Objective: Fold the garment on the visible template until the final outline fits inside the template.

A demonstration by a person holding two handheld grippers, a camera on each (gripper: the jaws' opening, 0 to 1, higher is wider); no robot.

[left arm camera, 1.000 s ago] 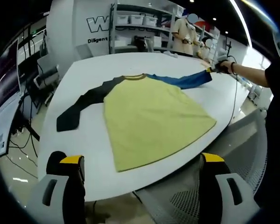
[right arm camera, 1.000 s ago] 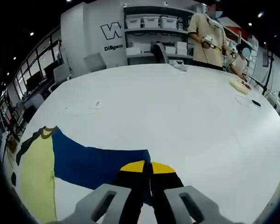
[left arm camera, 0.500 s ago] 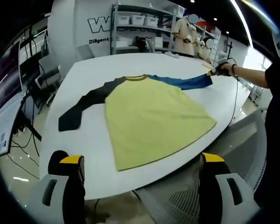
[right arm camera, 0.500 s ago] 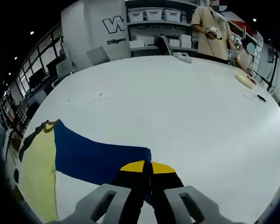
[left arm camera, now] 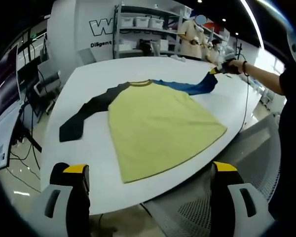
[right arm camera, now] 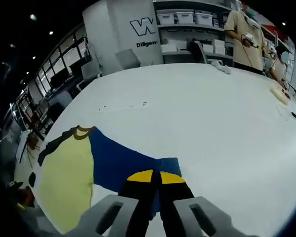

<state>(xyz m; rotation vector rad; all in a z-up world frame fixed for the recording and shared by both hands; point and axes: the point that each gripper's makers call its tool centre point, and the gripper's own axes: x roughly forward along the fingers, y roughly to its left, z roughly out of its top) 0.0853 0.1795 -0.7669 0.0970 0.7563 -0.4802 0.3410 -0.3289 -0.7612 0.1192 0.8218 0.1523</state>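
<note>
In the left gripper view the left gripper hangs off the near edge of the worktop, its jaws wide apart and holding nothing, probably waiting for its side of the fold. Just beyond it the garment, a yellow shirt, lies flat and spread on the white worktop, hem toward the camera and collar away. Its black sleeve runs out flat to one side. The blue sleeve stretches the other way, and its far end lifts off the surface where a person's hand holds the right gripper.

In the right gripper view the right gripper has its jaws pressed together on the cuff of the blue sleeve, apparently so the sleeve can be carried back over the yellow body as the 1st fold. I cannot make out a template outline on the worktop. Far behind stand shelves with bins and another person.
</note>
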